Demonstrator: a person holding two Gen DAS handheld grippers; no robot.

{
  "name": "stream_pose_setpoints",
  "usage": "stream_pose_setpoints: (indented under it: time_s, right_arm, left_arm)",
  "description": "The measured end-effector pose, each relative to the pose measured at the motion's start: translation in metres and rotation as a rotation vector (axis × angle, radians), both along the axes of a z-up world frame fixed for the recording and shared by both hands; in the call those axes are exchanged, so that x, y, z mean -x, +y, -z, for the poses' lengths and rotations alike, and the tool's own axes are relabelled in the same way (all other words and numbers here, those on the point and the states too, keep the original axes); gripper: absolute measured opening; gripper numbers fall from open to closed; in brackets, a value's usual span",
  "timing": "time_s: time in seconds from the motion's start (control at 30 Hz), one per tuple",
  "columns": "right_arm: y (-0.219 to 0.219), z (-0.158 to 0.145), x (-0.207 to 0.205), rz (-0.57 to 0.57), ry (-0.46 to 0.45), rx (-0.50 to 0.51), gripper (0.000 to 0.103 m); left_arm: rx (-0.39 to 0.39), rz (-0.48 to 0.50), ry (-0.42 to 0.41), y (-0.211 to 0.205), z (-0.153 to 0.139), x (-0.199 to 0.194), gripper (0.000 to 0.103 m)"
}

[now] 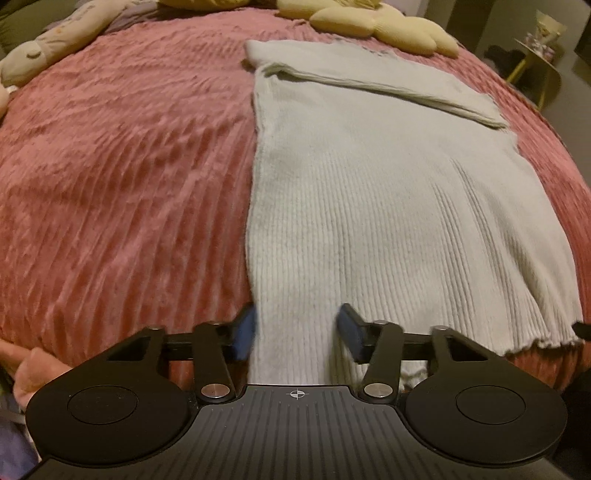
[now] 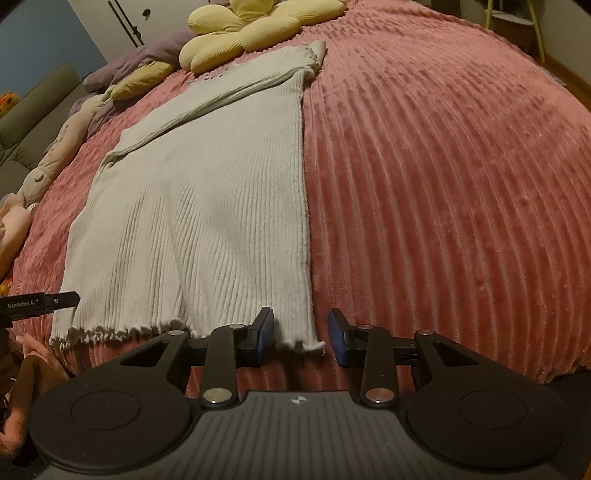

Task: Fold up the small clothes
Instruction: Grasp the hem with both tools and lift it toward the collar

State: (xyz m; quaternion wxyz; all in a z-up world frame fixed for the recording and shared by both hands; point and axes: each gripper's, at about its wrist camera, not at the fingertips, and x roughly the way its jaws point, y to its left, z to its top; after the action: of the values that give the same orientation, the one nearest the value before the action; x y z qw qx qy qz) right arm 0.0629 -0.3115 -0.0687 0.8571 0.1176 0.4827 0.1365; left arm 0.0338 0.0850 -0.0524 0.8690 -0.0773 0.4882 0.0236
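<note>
A pale ribbed knit top lies flat on the pink ribbed bedspread, with a sleeve folded across its far end and its frilled hem toward me. My left gripper is open at the near left corner, its blue pads straddling the left edge of the cloth without pressing it. In the right wrist view the same top shows its hem. My right gripper stands open around the near right hem corner. A black part of the left gripper shows at the hem's left end.
A yellow flower-shaped cushion lies just beyond the top's far end. Soft toys line the bed's far left side. A yellow side table stands off the bed at right. A hand shows at lower left.
</note>
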Motion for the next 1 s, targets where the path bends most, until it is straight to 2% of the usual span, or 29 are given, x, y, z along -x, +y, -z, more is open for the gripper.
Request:
stream_pose_setpoints:
  time_s: [0.13,0.2,0.3,0.37,0.4,0.47,0.5,0.57,0.6,0.67,0.7,0.87,1.0]
  right_arm:
    - [0.0,-0.001,-0.002,-0.011,-0.006,-0.014,0.014]
    - [0.0,-0.001,-0.003,-0.012,0.0,-0.036,0.013]
    - [0.0,0.001,-0.006,-0.014,0.008,-0.044,0.013]
    - [-0.003,0.002,-0.007,-0.01,0.02,-0.076,0.017]
    - [-0.005,0.002,-0.008,-0.006,0.028,-0.104,0.019]
    - [-0.009,0.003,-0.011,0.002,0.044,-0.163,0.028]
    - [-0.009,0.003,-0.012,0.005,0.045,-0.175,0.03]
    - [-0.008,0.004,-0.014,-0.001,0.049,-0.172,0.03]
    - [-0.007,0.005,-0.015,-0.008,0.052,-0.171,0.028]
    - [-0.003,0.004,-0.017,-0.03,0.053,-0.163,0.018]
    - [-0.002,0.003,-0.017,-0.043,0.047,-0.161,0.008]
    - [-0.004,-0.012,-0.025,-0.07,0.0,-0.219,0.007]
    - [-0.007,-0.029,-0.042,-0.047,-0.065,-0.255,0.007]
  left_arm:
    - [0.003,0.001,0.013,0.004,0.0,0.007,0.029]
    - [0.04,-0.003,0.023,0.01,0.001,0.009,0.02]
    - [0.099,-0.018,0.034,0.019,0.003,0.011,0.02]
    - [0.147,-0.027,0.041,0.025,0.005,0.012,0.025]
    - [0.172,-0.023,0.048,0.026,0.006,0.012,0.03]
    - [0.209,-0.006,0.053,0.027,0.007,0.011,0.033]
    - [0.22,0.005,0.054,0.027,0.008,0.01,0.031]
    - [0.23,0.019,0.061,0.026,0.01,0.008,0.017]
    - [0.233,0.024,0.065,0.025,0.011,0.007,0.015]
    - [0.224,0.039,0.061,0.022,0.009,0.006,0.014]
    - [0.223,0.048,0.056,0.021,0.006,0.006,0.013]
    - [0.264,0.054,-0.041,0.022,-0.02,0.0,0.013]
    - [0.274,0.017,-0.142,0.03,-0.047,-0.014,0.013]
